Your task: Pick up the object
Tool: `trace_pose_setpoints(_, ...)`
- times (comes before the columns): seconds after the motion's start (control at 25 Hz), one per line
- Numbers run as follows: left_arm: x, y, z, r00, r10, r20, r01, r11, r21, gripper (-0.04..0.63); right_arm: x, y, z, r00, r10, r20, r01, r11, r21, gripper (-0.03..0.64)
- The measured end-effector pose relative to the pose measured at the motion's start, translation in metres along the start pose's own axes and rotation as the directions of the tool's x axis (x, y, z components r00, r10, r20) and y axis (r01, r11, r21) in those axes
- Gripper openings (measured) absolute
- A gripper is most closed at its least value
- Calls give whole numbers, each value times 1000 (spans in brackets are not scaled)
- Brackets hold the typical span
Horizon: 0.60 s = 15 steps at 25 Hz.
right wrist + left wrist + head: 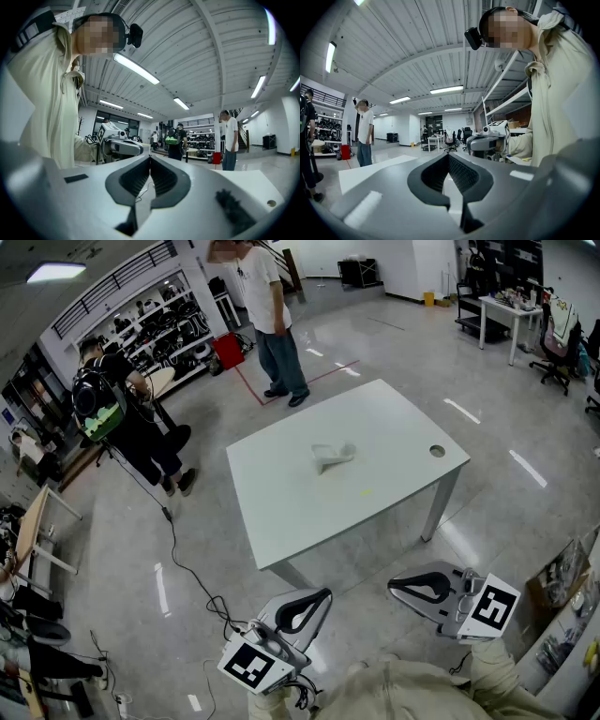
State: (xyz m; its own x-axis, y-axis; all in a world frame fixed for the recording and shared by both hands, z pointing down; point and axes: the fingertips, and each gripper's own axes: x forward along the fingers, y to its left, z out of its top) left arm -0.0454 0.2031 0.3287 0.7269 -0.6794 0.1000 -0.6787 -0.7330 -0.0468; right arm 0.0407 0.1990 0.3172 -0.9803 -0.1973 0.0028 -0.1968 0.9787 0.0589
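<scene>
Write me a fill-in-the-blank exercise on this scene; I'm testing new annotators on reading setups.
The white object lies on the table, gripped by ____ tool.
The left tool and the right tool both have their jaws ____.
In the head view, the round hole sits near the table's ____ corner.
Missing words: neither; shut; right.

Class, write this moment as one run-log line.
phase: before reach | left gripper: shut, empty | right gripper: shut, empty | white object: on white table, untouched
</scene>
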Motion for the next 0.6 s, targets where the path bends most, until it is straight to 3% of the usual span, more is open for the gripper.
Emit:
trace_pose_setpoints(0.44,41,12,-7,997,31,-70,-34,998,-45,5,-6,-47,-11,1000,31,7,-31,999,32,3)
trace_pose_setpoints(0.6,49,27,-3,1000,18,-11,-19,999,-33,5,4,-58,-17,999,40,-2,-40,998,46,3)
